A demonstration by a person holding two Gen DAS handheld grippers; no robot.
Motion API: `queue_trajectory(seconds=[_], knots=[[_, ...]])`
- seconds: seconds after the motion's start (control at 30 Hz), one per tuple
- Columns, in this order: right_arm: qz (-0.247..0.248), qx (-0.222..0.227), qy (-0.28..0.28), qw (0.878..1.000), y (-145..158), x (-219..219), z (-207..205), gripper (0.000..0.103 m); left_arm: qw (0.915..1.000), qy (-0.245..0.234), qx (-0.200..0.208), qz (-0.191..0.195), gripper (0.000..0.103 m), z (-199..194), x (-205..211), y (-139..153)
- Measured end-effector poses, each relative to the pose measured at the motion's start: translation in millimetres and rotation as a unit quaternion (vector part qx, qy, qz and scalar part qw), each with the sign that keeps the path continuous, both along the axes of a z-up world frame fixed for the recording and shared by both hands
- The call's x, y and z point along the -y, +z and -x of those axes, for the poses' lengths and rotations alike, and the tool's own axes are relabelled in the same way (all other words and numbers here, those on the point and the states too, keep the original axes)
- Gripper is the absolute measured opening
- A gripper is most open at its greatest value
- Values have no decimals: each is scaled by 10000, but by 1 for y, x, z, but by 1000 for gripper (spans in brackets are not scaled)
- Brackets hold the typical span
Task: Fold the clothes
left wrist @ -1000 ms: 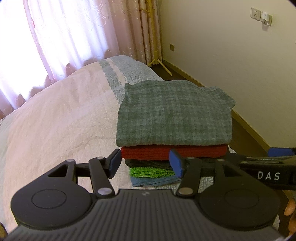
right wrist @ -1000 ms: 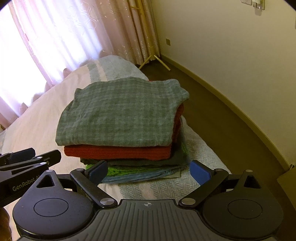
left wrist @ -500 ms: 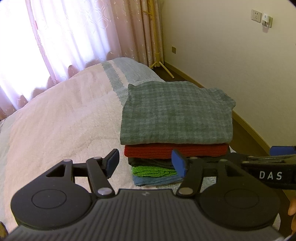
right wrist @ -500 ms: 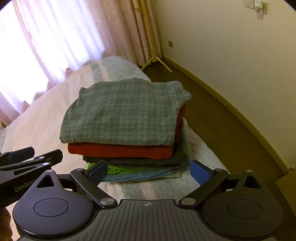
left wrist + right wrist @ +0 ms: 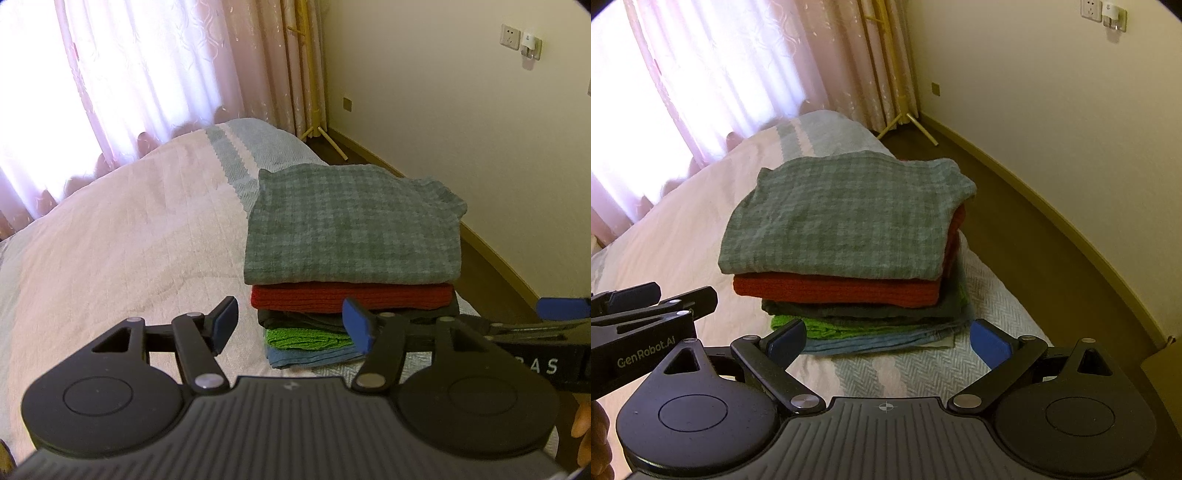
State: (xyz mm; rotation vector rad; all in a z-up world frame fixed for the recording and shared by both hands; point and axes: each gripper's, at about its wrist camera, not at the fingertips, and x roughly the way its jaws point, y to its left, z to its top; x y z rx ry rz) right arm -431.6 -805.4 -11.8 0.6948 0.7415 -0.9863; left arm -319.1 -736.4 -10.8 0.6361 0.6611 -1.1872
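A neat stack of folded clothes (image 5: pixel 846 258), topped by a grey-green checked shirt (image 5: pixel 351 229) over a red knit (image 5: pixel 834 290), sits on the pink quilted bed (image 5: pixel 110 240) at twelve o'clock. The left gripper (image 5: pixel 291 326) and right gripper (image 5: pixel 888 339) hover released, empty, just before it.

Ahead of me the stack of folded clothes (image 5: pixel 351 266) sits on the bed (image 5: pixel 122 240), near its right edge. Curtains (image 5: pixel 147 74) hang behind the bed.

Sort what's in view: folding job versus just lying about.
Job: stack of folded clothes, grey-green checked garment on top, left gripper and right gripper, both open.
Lying about: curtains, wooden stand, wall socket.
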Motion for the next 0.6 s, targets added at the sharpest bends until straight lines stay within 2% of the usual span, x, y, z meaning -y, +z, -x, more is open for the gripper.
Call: queue_trajectory(seconds=[0.6], knots=[[14,-45,31,10000,2,-16,8,98,10000,-30,9,78,62,6,-19,8]])
